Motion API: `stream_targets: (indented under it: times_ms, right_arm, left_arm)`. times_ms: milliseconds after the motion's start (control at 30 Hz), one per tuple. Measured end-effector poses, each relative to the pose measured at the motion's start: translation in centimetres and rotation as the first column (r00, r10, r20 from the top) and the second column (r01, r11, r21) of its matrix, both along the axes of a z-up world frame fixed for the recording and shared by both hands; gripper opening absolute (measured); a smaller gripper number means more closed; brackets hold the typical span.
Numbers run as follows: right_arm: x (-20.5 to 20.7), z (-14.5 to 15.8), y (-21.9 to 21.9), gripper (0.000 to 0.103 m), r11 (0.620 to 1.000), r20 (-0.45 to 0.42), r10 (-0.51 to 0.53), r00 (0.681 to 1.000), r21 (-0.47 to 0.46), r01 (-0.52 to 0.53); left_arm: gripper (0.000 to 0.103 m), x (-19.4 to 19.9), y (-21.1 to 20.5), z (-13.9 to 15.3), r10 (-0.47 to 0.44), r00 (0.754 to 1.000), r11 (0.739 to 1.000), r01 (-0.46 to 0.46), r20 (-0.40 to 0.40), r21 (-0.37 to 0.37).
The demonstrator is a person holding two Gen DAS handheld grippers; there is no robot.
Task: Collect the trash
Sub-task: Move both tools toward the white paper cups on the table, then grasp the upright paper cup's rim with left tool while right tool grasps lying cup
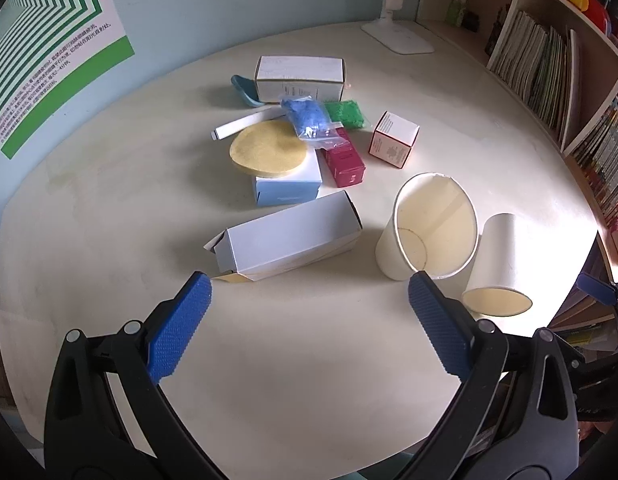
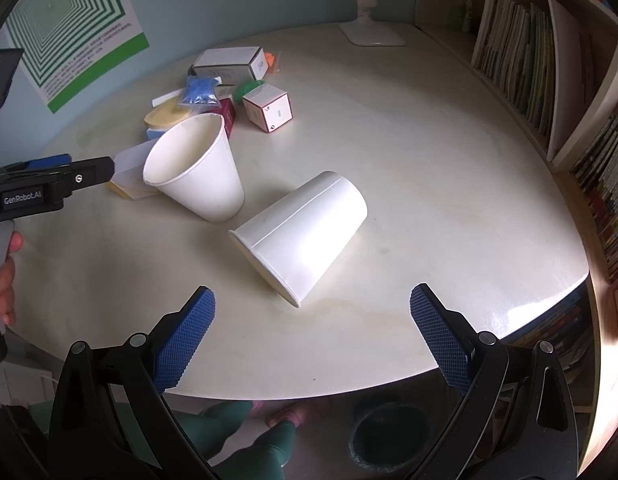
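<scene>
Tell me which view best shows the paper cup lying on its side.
The right wrist view: the tipped paper cup lies central and whole, its seam and rim visible. The left wrist view catches it only near the right edge, mouth toward the camera, partly behind the left gripper's finger.

Soft daylight from the right, table (image 2: 489,264) glare, fisheye-bent edges.

2 white paper cups (image 2: 197,168), 1 upright, 1 tipped (image 2: 305,236), beside scattered small boxes (image 1: 285,236)
</scene>
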State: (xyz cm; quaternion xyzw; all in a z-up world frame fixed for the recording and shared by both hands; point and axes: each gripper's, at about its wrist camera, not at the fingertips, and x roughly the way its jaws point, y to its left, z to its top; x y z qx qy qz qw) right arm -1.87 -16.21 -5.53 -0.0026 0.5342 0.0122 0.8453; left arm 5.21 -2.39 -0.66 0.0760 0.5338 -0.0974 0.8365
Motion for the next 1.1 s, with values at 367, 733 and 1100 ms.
stream_targets:
  times_ms: [367,733,1100]
  right_arm:
    - [0.8,0.1,-0.8,0.097,0.998,-0.008,0.018,1.0,0.062,-0.017]
    - [0.9,-0.9,-0.9,0.097,0.997,-0.028,0.035,0.999,0.067,-0.033]
    - [1.4,-1.9,-1.6,0.097,0.997,-0.044,0.029,0.999,0.076,-0.025]
  left_arm:
    - [0.096,-0.1,0.6,-0.8,0.018,1.0,1.0,-0.018,-0.019,-0.005]
    - [0.096,-0.5,0.5,-1.2,0.026,0.999,1.0,-0.026,-0.031,0.007]
    - [0.096,-0.1,-1.3,-1.2,0.01,0.999,1.0,-0.01,-0.036,0.015]
